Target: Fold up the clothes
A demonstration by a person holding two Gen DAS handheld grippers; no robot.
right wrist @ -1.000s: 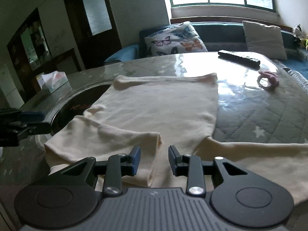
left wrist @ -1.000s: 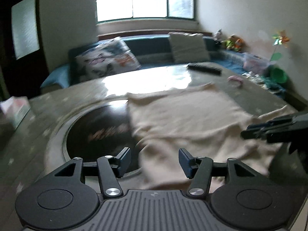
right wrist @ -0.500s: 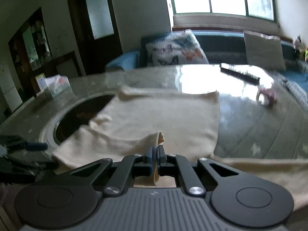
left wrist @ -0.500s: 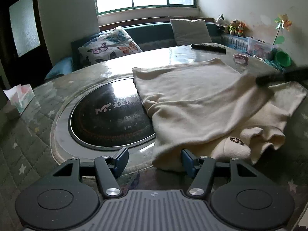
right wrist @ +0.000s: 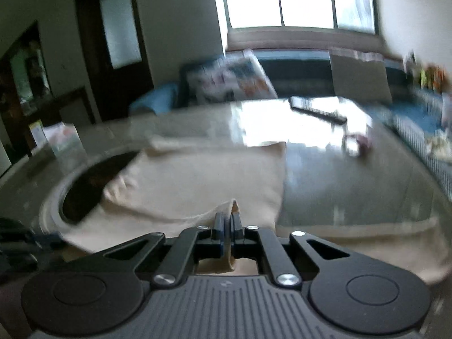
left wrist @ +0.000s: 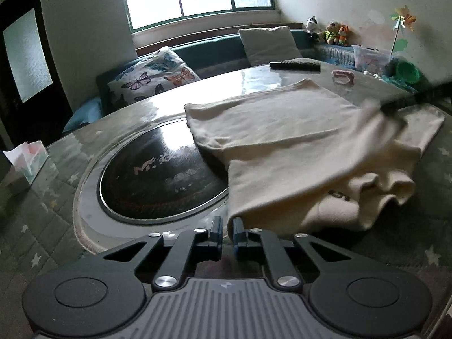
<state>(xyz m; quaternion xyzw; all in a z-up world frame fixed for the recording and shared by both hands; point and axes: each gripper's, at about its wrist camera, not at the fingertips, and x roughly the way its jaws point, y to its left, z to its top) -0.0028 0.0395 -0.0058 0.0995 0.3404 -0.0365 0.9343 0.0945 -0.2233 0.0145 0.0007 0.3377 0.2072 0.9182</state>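
Toward the desk's (left wrist: 70,200) left edge a tissue box (left wrist: 24,159) stands on the quilted, star-printed cover. Nearer the middle, a round dark glass cooktop (left wrist: 158,178) is set into the desk inside a pale ring. The left tool (left wrist: 226,227) sits at the near edge, its jaws drawn almost together; the near left corner of the cream sweater (left wrist: 282,141) lies against the right fingertip (left wrist: 238,226), but whether cloth is pinched between the two cannot be told from this view. The sweater covers the right part of the cooktop and spreads across the middle toward the right edge, its body flat, its near right portion bunched in folds with a small dark emblem (left wrist: 339,195) showing. At the far edge lie a black remote control (left wrist: 295,65) and, to its right, a pink ring-shaped object (left wrist: 342,76). In the right wrist view, which is blurred, the right tool (right wrist: 227,224) is pressed together on a raised fold of the sweater (right wrist: 197,178), cloth standing up between the pads and hanging below them. In the left wrist view the same tool appears as a dark blurred bar (left wrist: 418,94) over the sweater's right side.
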